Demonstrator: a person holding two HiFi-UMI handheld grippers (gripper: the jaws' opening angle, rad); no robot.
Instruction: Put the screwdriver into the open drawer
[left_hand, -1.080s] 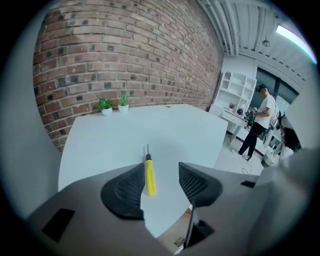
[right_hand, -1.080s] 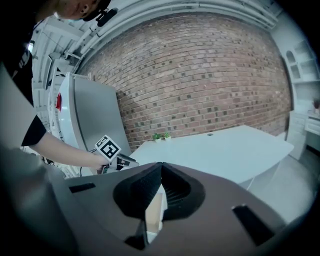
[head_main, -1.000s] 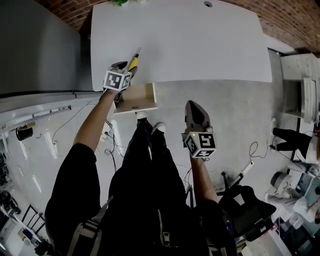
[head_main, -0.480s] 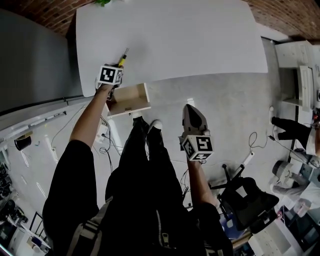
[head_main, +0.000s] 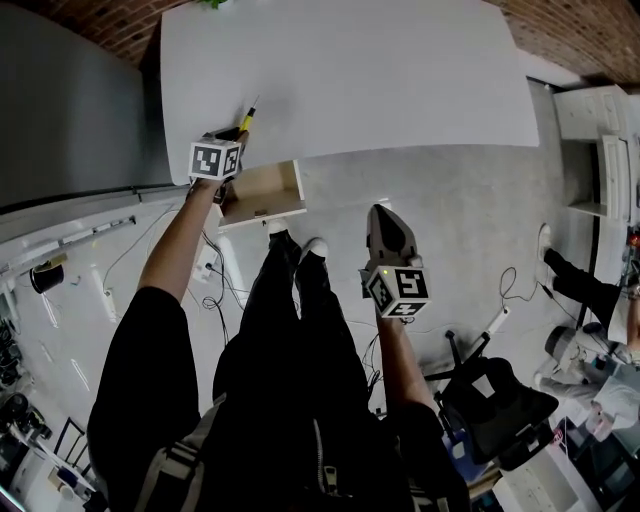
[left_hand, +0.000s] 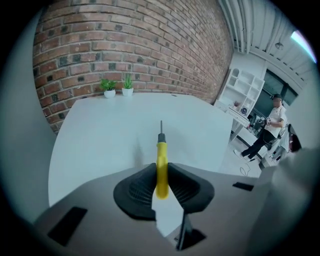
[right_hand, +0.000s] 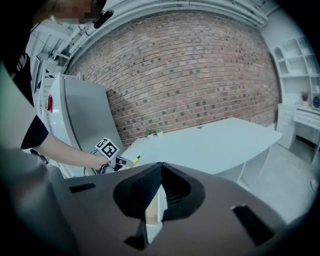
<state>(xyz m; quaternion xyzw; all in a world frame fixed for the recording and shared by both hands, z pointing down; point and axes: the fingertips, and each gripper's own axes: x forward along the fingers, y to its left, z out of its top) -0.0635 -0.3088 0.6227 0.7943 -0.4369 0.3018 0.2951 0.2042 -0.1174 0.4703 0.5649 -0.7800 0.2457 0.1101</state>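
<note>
We see a white table (head_main: 350, 80) from above, filling the top of the head view, with a light wooden open drawer (head_main: 262, 190) jutting out below its front edge, left of centre. The left gripper (head_main: 237, 135) sits at the table's front left corner, just above and left of the drawer. Its jaws have just been closing and now clamp the yellow handle of the screwdriver (head_main: 247, 116), whose metal tip points to the upper right over the tabletop, outside the drawer. The right gripper (head_main: 385, 215) hangs mid-frame over the grey floor, well apart from the drawer, with its jaws pressed together on nothing. The only print we can make out is the black-and-white square markers on each gripper's cube. The left gripper view alone shows the dark pads pinching the handle at the centre, two small potted plants (left_hand: 117, 87) at the table's far edge by a brick wall, and a person (left_hand: 265, 130) standing at the right. The right gripper view alone shows the left gripper side-on at the lower left, held in a bare hand (right_hand: 97, 161).
</note>
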